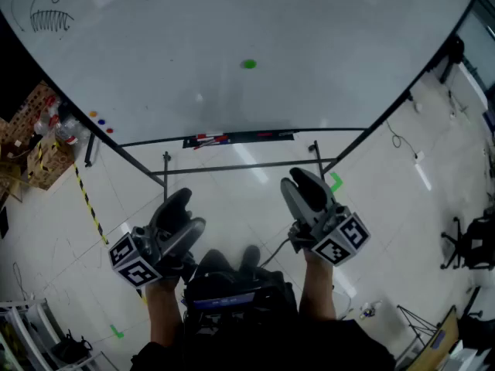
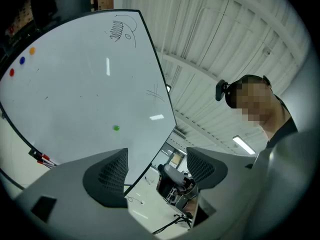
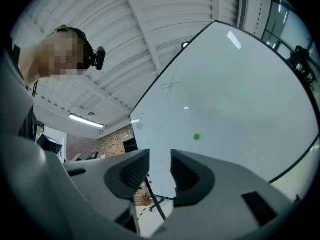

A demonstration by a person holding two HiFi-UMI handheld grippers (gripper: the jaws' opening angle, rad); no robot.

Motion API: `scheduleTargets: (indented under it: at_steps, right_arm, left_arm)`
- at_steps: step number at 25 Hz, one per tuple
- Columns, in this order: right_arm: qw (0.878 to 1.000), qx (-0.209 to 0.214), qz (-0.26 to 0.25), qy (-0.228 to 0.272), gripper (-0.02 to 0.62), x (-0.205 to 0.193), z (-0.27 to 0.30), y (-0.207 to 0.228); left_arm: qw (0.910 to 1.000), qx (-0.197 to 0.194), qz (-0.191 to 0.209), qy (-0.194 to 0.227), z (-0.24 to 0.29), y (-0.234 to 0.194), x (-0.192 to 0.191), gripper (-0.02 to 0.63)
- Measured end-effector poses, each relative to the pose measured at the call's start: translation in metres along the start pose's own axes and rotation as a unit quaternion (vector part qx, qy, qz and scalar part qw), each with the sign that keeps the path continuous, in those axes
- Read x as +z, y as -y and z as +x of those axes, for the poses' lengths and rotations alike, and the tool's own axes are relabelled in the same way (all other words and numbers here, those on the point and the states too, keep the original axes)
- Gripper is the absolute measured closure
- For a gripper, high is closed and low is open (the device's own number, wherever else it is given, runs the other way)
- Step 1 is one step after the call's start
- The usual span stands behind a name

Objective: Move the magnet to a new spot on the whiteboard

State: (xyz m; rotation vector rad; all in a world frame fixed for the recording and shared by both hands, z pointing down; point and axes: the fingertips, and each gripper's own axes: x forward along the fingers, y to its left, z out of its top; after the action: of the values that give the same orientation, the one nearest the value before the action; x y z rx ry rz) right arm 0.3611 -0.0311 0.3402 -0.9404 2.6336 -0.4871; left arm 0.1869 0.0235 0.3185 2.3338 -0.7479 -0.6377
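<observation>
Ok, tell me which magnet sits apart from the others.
The green magnet, alone mid-board; orange magnet, blue magnet and red magnet cluster at the whiteboard left edge.

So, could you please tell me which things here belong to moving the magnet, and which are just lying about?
For the job: green magnet, whiteboard, left gripper and right gripper, both open and empty.

Lying about: three small magnets at the board's edge, markers in the tray, doodle, cardboard boxes, office chair.
</observation>
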Motion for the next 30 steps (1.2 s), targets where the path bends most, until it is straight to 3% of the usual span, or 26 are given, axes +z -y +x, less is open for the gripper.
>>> scheduleTargets:
  at_steps: [7, 20, 25, 30]
  right_arm:
    - [1.0, -0.018, -0.019, -0.004, 0.457, 0.001, 0.031, 0.026]
    - [0.994, -0.086, -0.062, -0.001, 0.457, -0.003, 0.152, 0.043]
    - [0.987, -0.135, -0.083, -0.011, 0.457, -0.009, 0.176, 0.054]
    - [0.978, -0.178, -0.108, -0.023, 0.452, -0.008, 0.19, 0.079]
  left_arm:
    - [0.9999, -0.013, -0.003, -0.002, 0.016, -0.036, 0.02, 0.247]
    - [0.9943, -0.099, -0.029, -0.027, 0.032, -0.134, 0.106, 0.247]
    - [0.9889, -0.126, -0.055, -0.057, 0.038, -0.16, 0.115, 0.247]
    - [0.9876, -0.13, -0.063, -0.061, 0.041, -0.171, 0.12, 0.247]
